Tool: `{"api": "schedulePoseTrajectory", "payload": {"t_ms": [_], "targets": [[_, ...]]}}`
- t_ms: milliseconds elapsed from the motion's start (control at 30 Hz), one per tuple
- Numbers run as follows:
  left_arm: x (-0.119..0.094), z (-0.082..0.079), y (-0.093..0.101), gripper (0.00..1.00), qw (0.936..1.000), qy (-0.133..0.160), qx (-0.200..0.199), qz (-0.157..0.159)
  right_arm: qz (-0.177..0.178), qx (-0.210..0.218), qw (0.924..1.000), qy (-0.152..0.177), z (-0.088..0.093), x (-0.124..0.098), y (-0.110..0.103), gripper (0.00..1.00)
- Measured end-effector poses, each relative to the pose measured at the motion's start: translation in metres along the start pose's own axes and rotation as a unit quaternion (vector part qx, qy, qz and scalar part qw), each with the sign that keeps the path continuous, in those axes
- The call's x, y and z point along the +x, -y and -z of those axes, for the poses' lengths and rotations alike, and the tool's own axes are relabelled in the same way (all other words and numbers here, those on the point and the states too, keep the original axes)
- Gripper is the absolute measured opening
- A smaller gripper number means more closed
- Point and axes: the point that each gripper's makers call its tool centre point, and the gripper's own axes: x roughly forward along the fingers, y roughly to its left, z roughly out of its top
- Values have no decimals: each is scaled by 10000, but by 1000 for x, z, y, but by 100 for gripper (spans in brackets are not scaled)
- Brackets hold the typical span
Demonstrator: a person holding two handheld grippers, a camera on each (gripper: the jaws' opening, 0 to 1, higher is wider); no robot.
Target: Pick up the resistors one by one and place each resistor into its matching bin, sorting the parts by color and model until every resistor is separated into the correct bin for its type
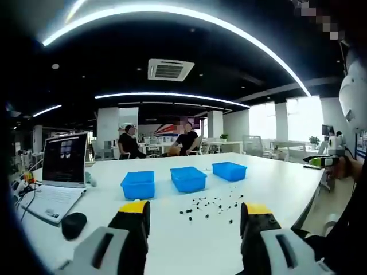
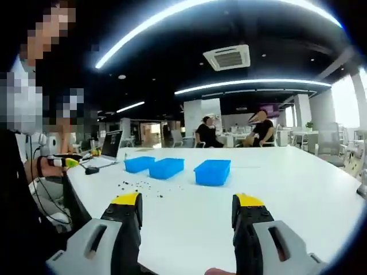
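Three blue bins stand in a row on the white table (image 1: pixel 172 240): left bin (image 1: pixel 138 184), middle bin (image 1: pixel 188 179), right bin (image 1: pixel 229 171). Small dark resistors (image 1: pixel 213 204) lie scattered on the table in front of them. My left gripper (image 1: pixel 195 213) is open, held above the near table edge, short of the resistors, nothing between its yellow-tipped jaws. In the right gripper view the same bins (image 2: pixel 212 172) (image 2: pixel 166 168) (image 2: pixel 139 164) sit farther off, with the resistors (image 2: pixel 137 186) to the left. My right gripper (image 2: pixel 186 206) is open and empty over the table (image 2: pixel 298 189).
A laptop (image 1: pixel 60 169) with a black mouse (image 1: pixel 73 223) and cables sits at the table's left end. Two people sit at a far desk (image 1: pixel 155 142). A person's hand (image 2: pixel 49 166) holds something at the left. The other gripper (image 1: pixel 330 161) appears at right.
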Motion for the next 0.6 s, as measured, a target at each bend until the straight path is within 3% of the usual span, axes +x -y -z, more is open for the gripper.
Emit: {"api": "schedulePoseTrajectory", "payload": {"t_ms": [267,400,500,600], "targets": [[-1,4,-2,65,10000,-15,-39,1,-115,-67,9998,-138,-1,7,-5,64],[-2,7,-4,65,10000,-21,-69,4,-468,-247,9977,-423,-5,18,-12,63],[-2,9,-6,65,9999,-24,-97,13,-906,-609,9913,-741,-11,34,-23,63],[-3,9,-7,65,9999,20,-150,5,-1199,-817,9857,-857,-22,51,-34,63]]}}
